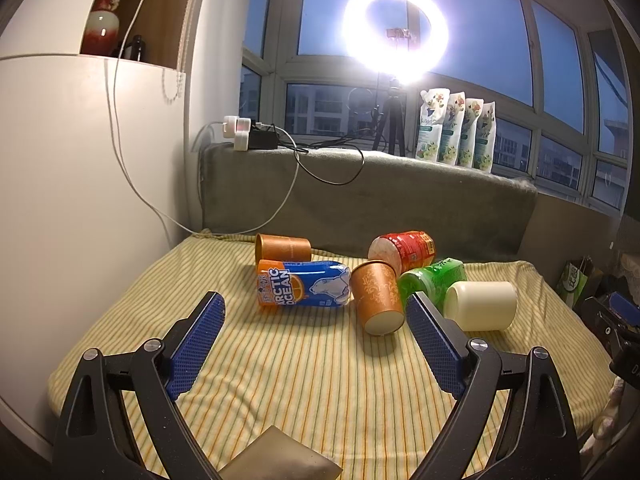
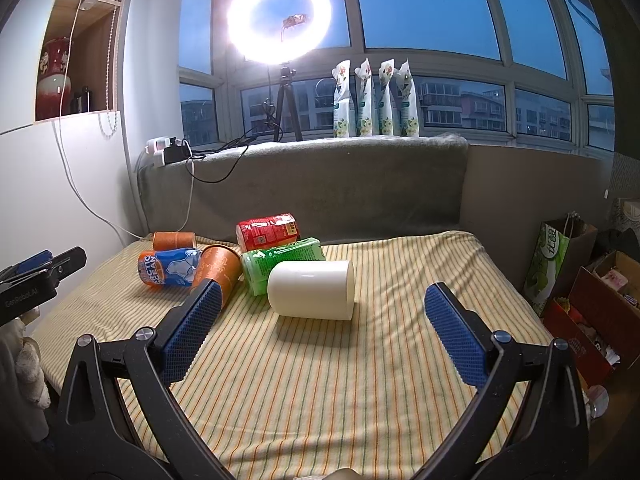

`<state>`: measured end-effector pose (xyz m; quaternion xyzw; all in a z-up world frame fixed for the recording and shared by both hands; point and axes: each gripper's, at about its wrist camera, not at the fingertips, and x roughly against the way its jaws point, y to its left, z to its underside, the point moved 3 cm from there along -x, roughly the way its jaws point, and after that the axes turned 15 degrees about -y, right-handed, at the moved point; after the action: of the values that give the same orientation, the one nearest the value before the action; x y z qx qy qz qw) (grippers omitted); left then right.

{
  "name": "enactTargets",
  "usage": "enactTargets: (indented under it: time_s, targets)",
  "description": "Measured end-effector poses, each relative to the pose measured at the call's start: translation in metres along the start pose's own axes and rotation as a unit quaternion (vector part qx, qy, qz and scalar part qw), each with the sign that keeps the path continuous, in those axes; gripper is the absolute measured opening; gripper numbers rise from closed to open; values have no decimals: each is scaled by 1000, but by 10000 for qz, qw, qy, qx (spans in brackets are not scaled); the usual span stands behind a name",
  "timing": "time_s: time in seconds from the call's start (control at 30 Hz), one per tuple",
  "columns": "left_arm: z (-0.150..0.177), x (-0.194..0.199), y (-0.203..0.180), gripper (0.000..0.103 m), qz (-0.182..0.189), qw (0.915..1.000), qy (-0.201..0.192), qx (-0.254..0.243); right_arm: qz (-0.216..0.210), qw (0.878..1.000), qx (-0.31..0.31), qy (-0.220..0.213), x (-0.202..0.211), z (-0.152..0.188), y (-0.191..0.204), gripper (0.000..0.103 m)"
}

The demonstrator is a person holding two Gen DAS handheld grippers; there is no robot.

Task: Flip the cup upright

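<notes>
A: We see a striped yellow cloth (image 2: 360, 380) spread over a low surface by a big window, a ring light (image 2: 280, 16) glaring on its tripod and four pouches (image 2: 376, 100) lined up on the grey ledge (image 2: 320, 160).

B: Starting from our own tools, we find the right gripper (image 2: 322, 312) spread wide, nothing between its blue pads (image 2: 192, 332). It hangs above the cloth, short of the objects.

A: Same for the left gripper (image 1: 316, 324): released, jaws far apart, holding nothing.

B: Nearest the right gripper we see the cream cup (image 2: 311, 289), lying on its side, apart from both pads. In the left view that cream cup (image 1: 480, 306) lies just right of the right-hand pad.

A: Beside it we make out a green can (image 2: 280, 262), also on its side, touching or nearly touching the cup; we cannot tell which.

B: Left of that, an orange cup (image 1: 378, 298) lies tilted with its base toward the left camera, next to a blue can (image 1: 302, 284) marked Arctic Ocean.

A: Behind them we spot a red can (image 1: 404, 252) and a second orange cup (image 1: 283, 247), both on their sides near the ledge.

B: At the far right we notice a green bag (image 2: 550, 264) and boxes (image 2: 600, 312) on the floor.
</notes>
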<state>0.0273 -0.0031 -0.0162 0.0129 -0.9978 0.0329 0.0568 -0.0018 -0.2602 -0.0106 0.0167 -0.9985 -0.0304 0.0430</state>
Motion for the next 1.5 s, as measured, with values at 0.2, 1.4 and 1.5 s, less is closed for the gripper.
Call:
enactTargets:
  time_s: [0.2,1.4,1.5]
  targets:
    - [1,0,0,92,-7,10000,6,-7,-4,10000,1,3,1,1,0,103]
    - [1,-1,-1,92,-40,10000,17,17,-25,10000,0,31,0,4,2,103]
    - [1,-1,-1,92,-37,10000,17,15,-43,10000,21,45,-1,6,6,103]
